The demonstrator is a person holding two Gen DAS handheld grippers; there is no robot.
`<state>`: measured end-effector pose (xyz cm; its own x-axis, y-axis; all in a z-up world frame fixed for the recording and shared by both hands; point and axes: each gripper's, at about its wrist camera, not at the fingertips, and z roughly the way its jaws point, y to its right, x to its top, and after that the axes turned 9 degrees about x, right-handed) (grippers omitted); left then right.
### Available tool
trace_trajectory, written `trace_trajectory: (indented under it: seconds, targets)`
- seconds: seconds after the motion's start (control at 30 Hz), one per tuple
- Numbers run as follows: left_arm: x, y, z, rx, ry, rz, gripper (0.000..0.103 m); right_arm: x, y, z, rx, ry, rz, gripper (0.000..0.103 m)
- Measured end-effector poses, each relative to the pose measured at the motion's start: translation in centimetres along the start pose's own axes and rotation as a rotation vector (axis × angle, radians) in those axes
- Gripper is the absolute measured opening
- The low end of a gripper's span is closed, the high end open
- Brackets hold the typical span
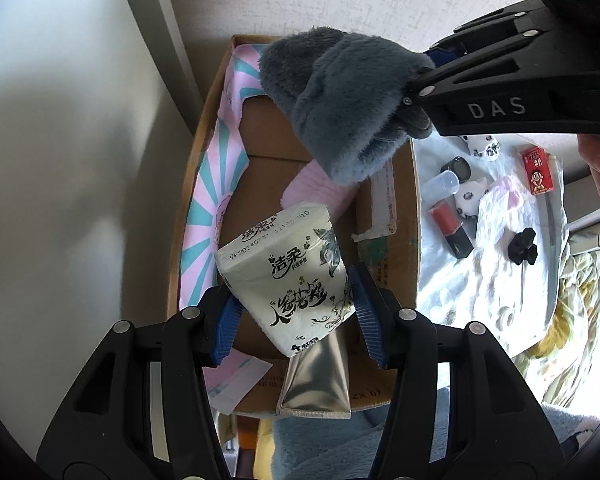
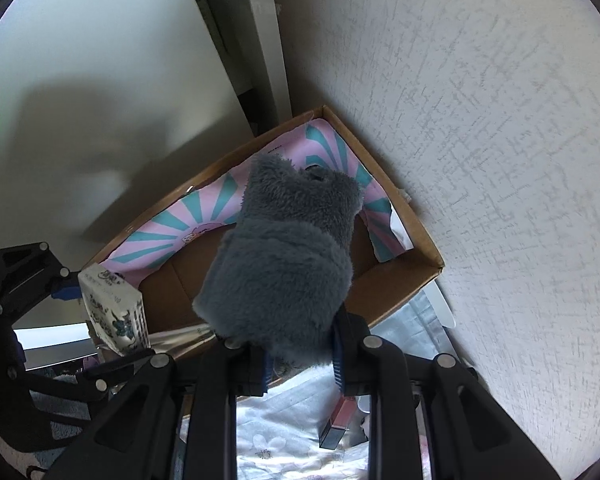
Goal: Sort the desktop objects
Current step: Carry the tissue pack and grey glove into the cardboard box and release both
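Observation:
A white tissue pack (image 1: 284, 264) with black lettering sits tilted between the blue pads of my left gripper (image 1: 296, 312), which is shut on it above the open cardboard box (image 1: 188, 208). My right gripper (image 1: 416, 92) comes in from the upper right, shut on a grey plush toy (image 1: 340, 100) that hangs over the far half of the box. In the right wrist view the plush toy (image 2: 288, 256) fills the space ahead of the right gripper (image 2: 302, 360), over the box (image 2: 392, 284). The tissue pack (image 2: 112, 308) shows at the left.
Inside the box lie a pink and teal cloth (image 1: 216, 176), a pink fluffy item (image 1: 320, 192) and a silver pouch (image 1: 316, 384). To the right, a flowered tablecloth (image 1: 460, 288) holds a red carton (image 1: 538, 172), a red and black box (image 1: 452, 228), a black clip (image 1: 522, 246) and a clear cap (image 1: 444, 184). A textured wall (image 2: 480, 140) backs the box.

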<state>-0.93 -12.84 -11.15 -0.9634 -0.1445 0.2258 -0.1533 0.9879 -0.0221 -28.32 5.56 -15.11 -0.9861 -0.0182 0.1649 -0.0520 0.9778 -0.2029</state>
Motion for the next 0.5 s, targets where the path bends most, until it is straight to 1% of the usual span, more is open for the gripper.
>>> trace_trajectory:
  seconds: [0.2,0.23,0.27,0.3,0.33,0.37,0.4,0.47,0.5]
  targets:
    - [0.3,-0.1,0.3,-0.006,-0.01,0.009,0.049,0.4,0.5,0.8,-0.007,-0.022,0.014,0.022]
    - [0.3,-0.1,0.4,-0.011,-0.01,0.004,0.054,0.4,0.5,0.9,-0.007,-0.024,0.012,0.023]
    - [0.3,-0.2,0.4,-0.014,-0.014,0.003,0.067,0.5,0.5,1.0,-0.01,-0.025,0.004,0.027]
    - [0.4,-0.2,0.5,-0.013,-0.02,0.0,0.077,0.5,0.3,1.0,-0.018,-0.026,-0.006,0.033]
    - [0.4,-0.2,0.5,-0.008,-0.023,-0.001,0.097,0.5,-0.1,1.2,-0.03,-0.031,-0.008,0.039]
    - [0.4,-0.2,0.4,-0.005,-0.013,-0.001,0.1,0.6,-0.1,1.3,-0.05,-0.037,-0.004,0.053]
    - [0.4,-0.1,0.1,-0.006,0.004,0.002,0.1,0.7,-0.1,1.3,-0.063,-0.037,0.001,0.062]
    - [0.4,0.1,-0.2,0.005,0.016,0.021,0.101,0.8,-0.4,1.0,-0.075,-0.014,0.003,0.065]
    - [0.5,0.2,-0.3,0.016,0.016,0.031,0.101,0.8,-0.5,0.8,-0.082,-0.006,0.009,0.069]
